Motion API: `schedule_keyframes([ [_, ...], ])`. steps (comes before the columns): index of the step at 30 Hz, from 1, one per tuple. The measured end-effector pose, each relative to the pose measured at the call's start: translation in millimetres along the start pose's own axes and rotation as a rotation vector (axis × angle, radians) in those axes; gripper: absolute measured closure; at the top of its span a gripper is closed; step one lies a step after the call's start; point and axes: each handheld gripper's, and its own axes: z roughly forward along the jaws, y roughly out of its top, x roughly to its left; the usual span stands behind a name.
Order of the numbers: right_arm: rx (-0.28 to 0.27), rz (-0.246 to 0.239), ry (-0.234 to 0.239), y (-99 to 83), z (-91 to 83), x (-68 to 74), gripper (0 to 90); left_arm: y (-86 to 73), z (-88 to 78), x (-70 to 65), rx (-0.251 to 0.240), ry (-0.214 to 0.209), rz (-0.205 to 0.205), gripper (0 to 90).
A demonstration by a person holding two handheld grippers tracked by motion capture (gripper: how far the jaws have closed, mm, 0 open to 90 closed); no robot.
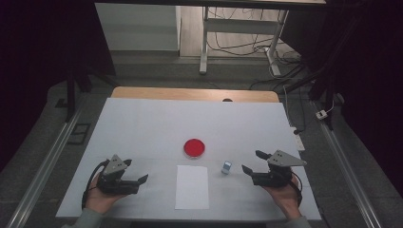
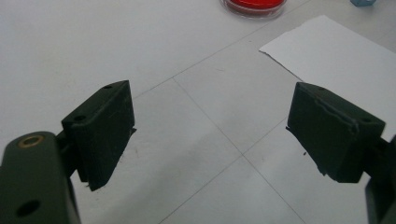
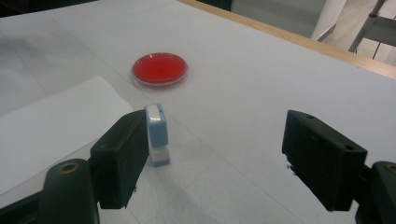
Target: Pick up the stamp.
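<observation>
Blue-and-white, the small stamp (image 3: 156,135) stands untouched near the red ink pad (image 1: 194,147) and paper sheet (image 1: 192,186), both the left gripper (image 1: 138,172) and right gripper (image 1: 253,161) spread wide, so the work seems barely begun.

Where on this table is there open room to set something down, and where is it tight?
The far half of the table, beyond the red dish, is bare. So is the strip between the left gripper and the white sheet. It is tight on the right: the small blue-and-white block stands between the sheet and the right gripper, close to one jaw.
</observation>
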Motion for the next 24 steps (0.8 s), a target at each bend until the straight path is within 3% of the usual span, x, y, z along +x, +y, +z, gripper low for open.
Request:
schedule_keyframes([
  [13, 0.018, -0.015, 0.031, 18.0, 13.4, 7.0, 23.3, 0.5, 1.1, -2.9, 0.005, 0.0, 0.011, 15.5],
  [19, 0.026, -0.033, 0.047, 30.2, 26.5, 11.4, 23.3, 1.0, 2.7, -4.7, 0.008, -0.004, 0.018, 15.5],
  [24, 0.028, -0.018, 0.063, 31.3, 38.8, 13.3, 23.6, 1.1, 2.4, -4.9, 0.007, -0.005, 0.022, 15.5],
])
